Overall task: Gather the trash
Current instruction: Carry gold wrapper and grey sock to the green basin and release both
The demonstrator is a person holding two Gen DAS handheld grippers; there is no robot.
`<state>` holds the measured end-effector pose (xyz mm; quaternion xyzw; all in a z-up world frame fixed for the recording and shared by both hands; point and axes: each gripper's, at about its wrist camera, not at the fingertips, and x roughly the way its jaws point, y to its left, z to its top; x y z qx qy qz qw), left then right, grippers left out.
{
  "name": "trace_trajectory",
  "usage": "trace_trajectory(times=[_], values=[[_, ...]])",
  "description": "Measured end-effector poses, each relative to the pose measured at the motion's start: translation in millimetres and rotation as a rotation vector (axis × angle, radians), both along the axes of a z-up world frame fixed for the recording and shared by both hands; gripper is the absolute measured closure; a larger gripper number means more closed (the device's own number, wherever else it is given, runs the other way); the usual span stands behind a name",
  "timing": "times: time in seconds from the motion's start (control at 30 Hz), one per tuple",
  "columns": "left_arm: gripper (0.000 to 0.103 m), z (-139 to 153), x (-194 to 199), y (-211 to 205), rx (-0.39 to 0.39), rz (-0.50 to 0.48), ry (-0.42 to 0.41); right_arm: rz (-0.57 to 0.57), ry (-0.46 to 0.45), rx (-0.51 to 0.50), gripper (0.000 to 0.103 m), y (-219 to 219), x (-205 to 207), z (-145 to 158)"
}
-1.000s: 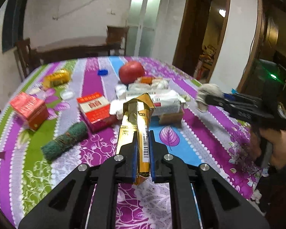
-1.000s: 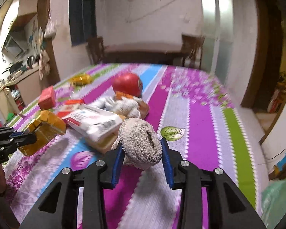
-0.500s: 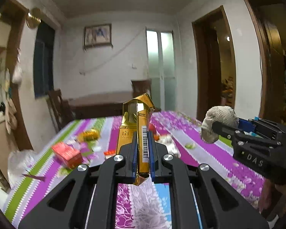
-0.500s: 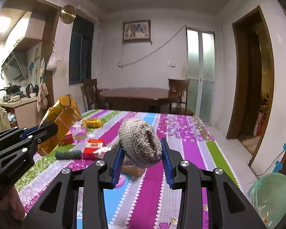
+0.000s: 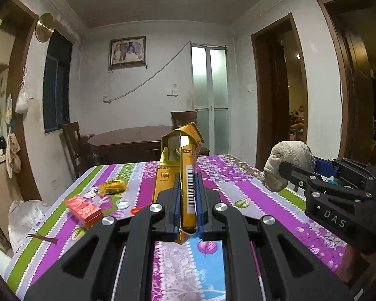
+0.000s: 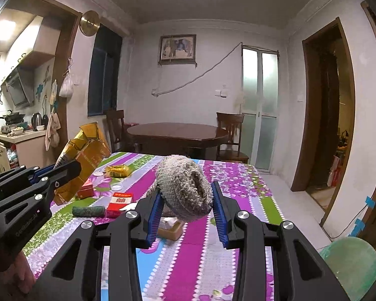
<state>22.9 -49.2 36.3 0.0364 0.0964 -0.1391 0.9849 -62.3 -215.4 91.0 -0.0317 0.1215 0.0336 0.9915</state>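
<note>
My left gripper (image 5: 187, 200) is shut on a crumpled gold carton (image 5: 180, 155) with a barcode, held upright above the table. It also shows at the left of the right wrist view (image 6: 85, 158). My right gripper (image 6: 186, 208) is shut on a rolled grey cloth (image 6: 184, 188), held above the table. That cloth (image 5: 285, 163) shows at the right of the left wrist view. Both are lifted over the striped floral tablecloth (image 5: 250, 190).
On the table lie a red box (image 5: 84, 209), a yellow wrapper (image 5: 112, 186), white bottle caps, a green scouring pad (image 6: 87, 211), a red-and-white pack (image 6: 120, 200) and a tan box (image 6: 171, 228). A green bag (image 6: 351, 260) sits low right. A white bag (image 5: 25, 215) lies off the table's left.
Both grippers have risen and tilted up with their loads; the view went from looking down on the table clutter to looking across the room.
</note>
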Motion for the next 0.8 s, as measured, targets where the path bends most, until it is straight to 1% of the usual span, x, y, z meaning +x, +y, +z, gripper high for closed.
trace_trajectory(times=[0.1,0.27,0.4,0.53,0.63,0.7,0.8], values=[[0.094,3.8,5.3,-9.8,-0.009,-0.034,0.004,-0.033,-0.005,-0.009,0.065,-17.9,-4.0,9.5],[0.094,9.0,14.0,-40.8,-0.021,-0.115,0.026,-0.120,-0.005,-0.029,0.065,-65.9,-12.7,28.9],[0.094,11.5,20.0,-77.9,-0.026,-0.194,0.047,-0.200,0.010,-0.044,0.065,-112.5,-21.9,40.3],[0.094,12.6,20.9,-119.5,-0.023,-0.287,0.067,-0.274,0.045,-0.055,0.065,-160.3,-30.3,43.5],[0.094,10.9,19.7,-159.5,-0.019,-0.371,0.094,-0.335,0.071,-0.052,0.065,-202.5,-39.3,43.7],[0.094,5.6,20.6,-178.1,-0.010,-0.413,0.114,-0.374,0.091,-0.051,0.065,-231.7,-46.2,41.1],[0.094,-1.2,23.5,-217.2,0.007,-0.486,0.161,-0.429,0.144,-0.038,0.064,-282.8,-55.3,35.8]])
